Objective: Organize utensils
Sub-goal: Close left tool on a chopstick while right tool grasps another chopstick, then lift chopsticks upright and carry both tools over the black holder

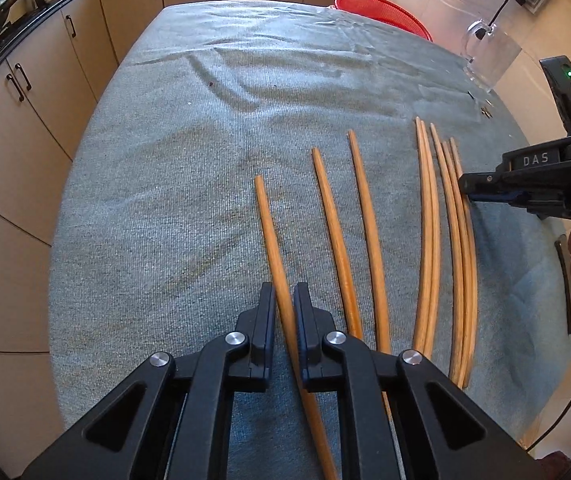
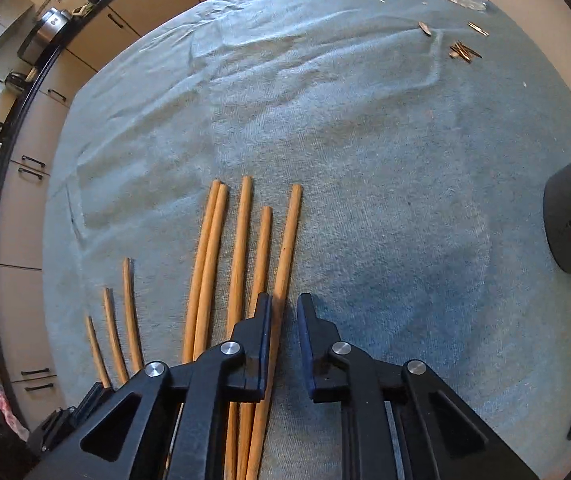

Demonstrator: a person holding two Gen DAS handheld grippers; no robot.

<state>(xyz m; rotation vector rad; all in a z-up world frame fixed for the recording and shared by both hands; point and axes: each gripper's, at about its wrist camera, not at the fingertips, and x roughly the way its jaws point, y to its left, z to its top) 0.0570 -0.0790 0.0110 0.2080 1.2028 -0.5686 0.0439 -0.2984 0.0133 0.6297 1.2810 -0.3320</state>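
Chopsticks lie in a rough row on the bench [image 1: 133,208], which is covered with a blue-grey cloth. In the left wrist view three lie singly on the left side of the row: a leftmost stick [image 1: 271,232], a second stick [image 1: 331,232] and a third stick [image 1: 367,224]. To their right five more lie close together in a bundle [image 1: 445,232], some touching.

The left hand-held gripper [image 1: 284,320] has its fingers down on either side of the leftmost stick near its thick end. The pads look to be touching the wood, so I judge it to be clenched on that stick, though the stick still seems to rest on the cloth.

The right hand-held gripper [image 2: 284,336] sits over the bundle's right edge. Its jaws stand apart with bare cloth between them, and the outermost stick [image 2: 285,264] lies just beside the left finger [image 2: 263,332]; it holds nothing.

These sticks look like plain wood: light, stiff, thin and round. They will likely roll on the cloth and pivot in a two-finger grip if taken near one end. The wood is not fragile, but a smooth round shaft can slip or twist between flat pads. The better hold is probably across the shaft toward the thicker half, close to the balance point, with the pads square to the stick. Sticks that touch are best separated first, or a neighbour may come along.
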